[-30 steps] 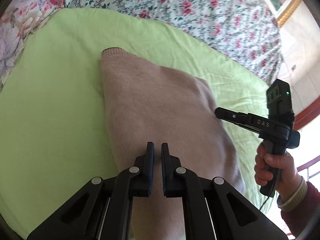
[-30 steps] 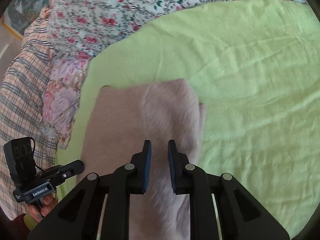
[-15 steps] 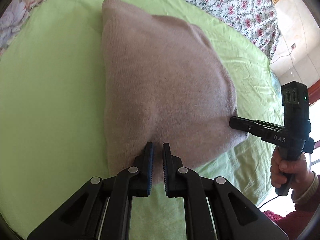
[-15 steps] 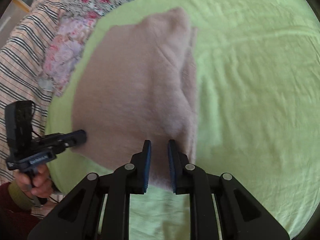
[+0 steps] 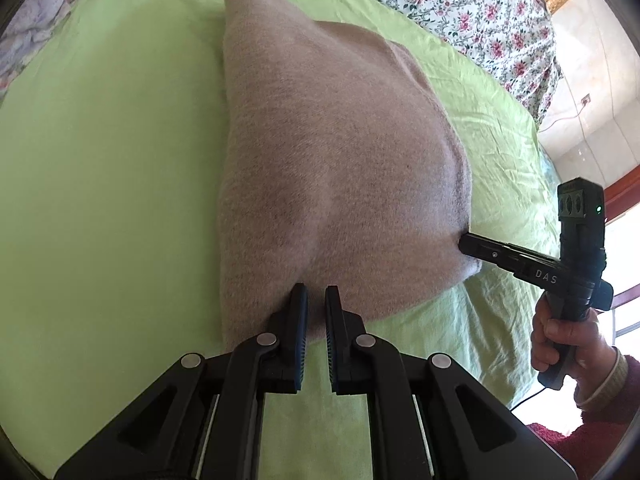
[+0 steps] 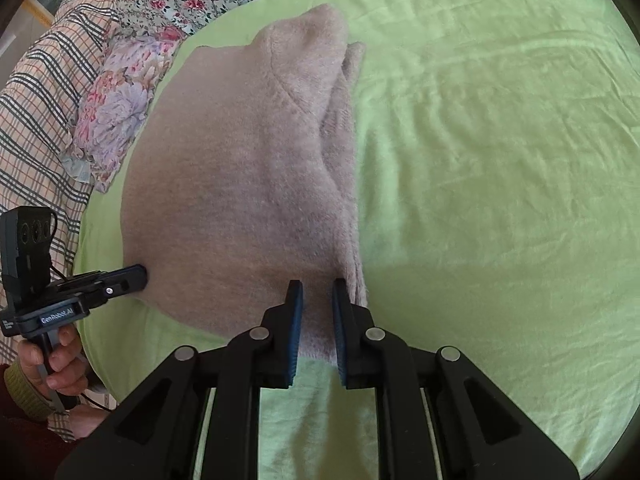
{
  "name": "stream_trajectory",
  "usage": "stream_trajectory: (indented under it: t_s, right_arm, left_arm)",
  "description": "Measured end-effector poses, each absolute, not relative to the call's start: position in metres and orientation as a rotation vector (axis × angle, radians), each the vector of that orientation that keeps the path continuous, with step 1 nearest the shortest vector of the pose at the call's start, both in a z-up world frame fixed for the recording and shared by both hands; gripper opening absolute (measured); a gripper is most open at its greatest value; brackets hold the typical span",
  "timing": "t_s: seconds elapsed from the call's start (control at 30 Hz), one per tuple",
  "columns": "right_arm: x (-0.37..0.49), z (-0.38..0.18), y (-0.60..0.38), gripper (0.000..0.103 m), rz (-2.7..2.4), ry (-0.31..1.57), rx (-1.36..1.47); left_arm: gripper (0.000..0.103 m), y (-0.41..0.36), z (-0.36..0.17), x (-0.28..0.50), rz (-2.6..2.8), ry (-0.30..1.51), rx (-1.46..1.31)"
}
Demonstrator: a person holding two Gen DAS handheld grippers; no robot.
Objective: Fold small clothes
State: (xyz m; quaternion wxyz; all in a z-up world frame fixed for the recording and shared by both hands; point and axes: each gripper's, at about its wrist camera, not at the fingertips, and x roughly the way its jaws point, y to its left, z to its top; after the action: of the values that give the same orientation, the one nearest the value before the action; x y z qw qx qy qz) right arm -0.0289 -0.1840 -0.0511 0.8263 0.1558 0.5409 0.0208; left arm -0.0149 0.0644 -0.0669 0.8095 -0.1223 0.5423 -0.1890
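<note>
A pinkish-beige knitted sweater [image 5: 328,152] lies folded on the green sheet [image 5: 100,160]. My left gripper [image 5: 316,292] is shut on its near edge, with knit pinched between the pads. In the same view my right gripper [image 5: 464,240] bites the sweater's right corner. In the right wrist view the sweater [image 6: 240,180] fills the middle, its layered side edge running down to my right gripper [image 6: 317,286]. Those jaws are closing, with the near hem between the pads. My left gripper [image 6: 142,274] grips the left corner there.
A floral bedcover [image 5: 460,8] lies beyond the green sheet [image 6: 480,160]. A plaid cloth [image 6: 36,100] and a flowered pillow [image 6: 116,108] border the left side. A tiled wall [image 5: 592,100] stands at the right. The person's hands [image 5: 560,340] [image 6: 60,364] hold the gripper handles.
Both grippers drew the sweater's edge toward the near side and down. The cloth, raised a second ago, now lies flatter on the sheet. In the last half second little moved.
</note>
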Motion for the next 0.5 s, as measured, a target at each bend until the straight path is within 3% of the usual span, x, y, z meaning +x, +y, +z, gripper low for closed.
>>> stream_trajectory:
  t_s: [0.07, 0.13, 0.23, 0.3, 0.5]
  right_arm:
    - [-0.036, -0.05, -0.188, 0.015, 0.034, 1.158, 0.335]
    - [-0.042, -0.044, -0.19, 0.023, -0.009, 1.174, 0.318]
    - [-0.054, -0.03, -0.191, 0.023, -0.001, 1.138, 0.35]
    - [-0.061, -0.02, -0.188, 0.023, 0.001, 1.112, 0.351]
    - [-0.069, -0.002, -0.175, 0.023, 0.033, 1.074, 0.343]
  left_arm:
    - [0.008, 0.071, -0.065, -0.018, -0.404, 1.162, -0.276]
    - [0.008, 0.076, -0.061, -0.022, -0.391, 1.161, -0.271]
    - [0.014, 0.08, -0.049, -0.033, -0.373, 1.141, -0.249]
    - [0.029, 0.081, -0.04, -0.039, -0.35, 1.118, -0.218]
    - [0.051, 0.083, -0.021, -0.052, -0.289, 1.079, -0.154]
